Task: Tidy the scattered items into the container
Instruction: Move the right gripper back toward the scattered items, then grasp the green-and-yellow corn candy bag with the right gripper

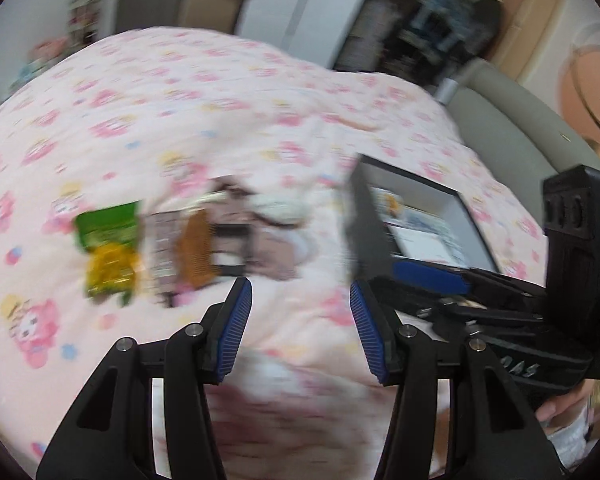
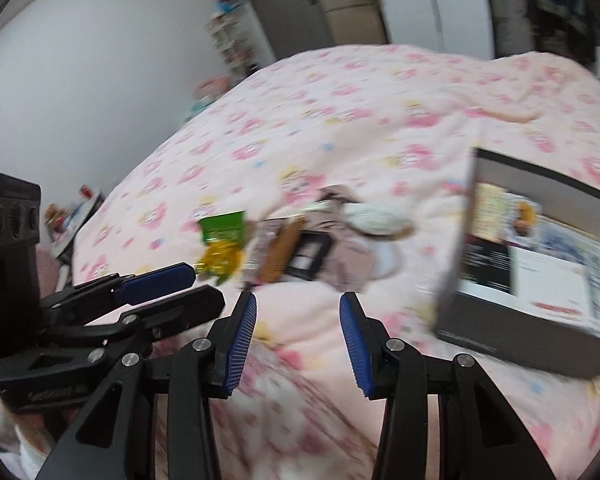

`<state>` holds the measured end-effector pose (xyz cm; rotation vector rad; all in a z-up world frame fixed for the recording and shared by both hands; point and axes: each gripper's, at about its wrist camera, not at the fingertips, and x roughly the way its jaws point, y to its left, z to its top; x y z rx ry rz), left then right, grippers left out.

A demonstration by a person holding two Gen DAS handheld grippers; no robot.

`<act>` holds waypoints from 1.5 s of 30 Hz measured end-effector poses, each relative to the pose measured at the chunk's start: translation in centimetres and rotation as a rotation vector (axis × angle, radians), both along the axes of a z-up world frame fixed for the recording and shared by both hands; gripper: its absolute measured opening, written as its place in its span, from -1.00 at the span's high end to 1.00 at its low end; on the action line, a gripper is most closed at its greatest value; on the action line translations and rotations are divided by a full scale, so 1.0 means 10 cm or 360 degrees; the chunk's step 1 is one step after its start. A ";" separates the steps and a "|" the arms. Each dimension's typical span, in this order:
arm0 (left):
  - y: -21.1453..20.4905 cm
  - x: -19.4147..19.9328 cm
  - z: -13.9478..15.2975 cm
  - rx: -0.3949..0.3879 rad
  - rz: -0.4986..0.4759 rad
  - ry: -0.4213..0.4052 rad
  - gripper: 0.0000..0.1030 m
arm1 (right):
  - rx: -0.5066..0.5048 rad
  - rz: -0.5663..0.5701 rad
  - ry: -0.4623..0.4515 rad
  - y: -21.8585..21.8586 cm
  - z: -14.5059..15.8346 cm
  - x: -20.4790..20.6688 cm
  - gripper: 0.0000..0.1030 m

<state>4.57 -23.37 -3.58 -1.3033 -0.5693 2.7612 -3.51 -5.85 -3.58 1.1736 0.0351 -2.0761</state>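
Both grippers empty, jaws apart. Scattered items (image 1: 188, 248) clustered mid-bed, ahead of left gripper (image 1: 300, 328), nearer it. Container (image 2: 540, 264) lies toward bed's right edge, ahead-right of right gripper (image 2: 298, 340).

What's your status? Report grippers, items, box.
Left gripper and right gripper open, empty. Scattered items, green packet among them, on the bedspread. Box alongside, partly filled. Nothing in the way.

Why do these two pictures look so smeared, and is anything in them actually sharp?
Left wrist view: motion blur smears the green snack packet and black box; the left gripper stays crisp. Right wrist view: same smear on bedspread and box; the right gripper is sharp. Fisheye bends both.
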 end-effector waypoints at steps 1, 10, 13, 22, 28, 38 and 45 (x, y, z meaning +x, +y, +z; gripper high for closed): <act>-0.15 0.00 -0.06 -0.0004 0.0054 -0.0026 -0.01 | 0.0017 0.0001 -0.0015 -0.08 -0.04 -0.04 0.22; -1.22 0.12 -0.80 0.0108 0.0441 -0.0216 -0.01 | 0.0198 0.0286 -0.0230 -0.91 -0.52 -0.32 0.22; -1.44 0.08 -1.03 0.0178 0.0520 -0.0269 -0.01 | 0.0225 0.0360 -0.0320 -1.18 -0.67 -0.45 0.22; -1.97 -0.08 -1.45 0.0616 0.0558 -0.0208 -0.04 | 0.0335 0.0655 -0.0485 -2.07 -1.12 -0.61 0.22; -2.21 -0.38 -1.71 0.0788 0.0584 -0.0268 -0.19 | 0.0355 0.0670 -0.0719 -2.46 -1.54 -0.78 0.22; -2.10 -0.46 -1.78 0.0793 0.0569 -0.0299 -0.12 | 0.0339 0.0687 -0.0651 -2.56 -1.51 -0.76 0.36; -1.73 -0.36 -1.21 0.0690 0.0424 -0.0176 -0.08 | 0.0127 0.0579 -0.0587 -2.10 -1.03 -0.64 0.36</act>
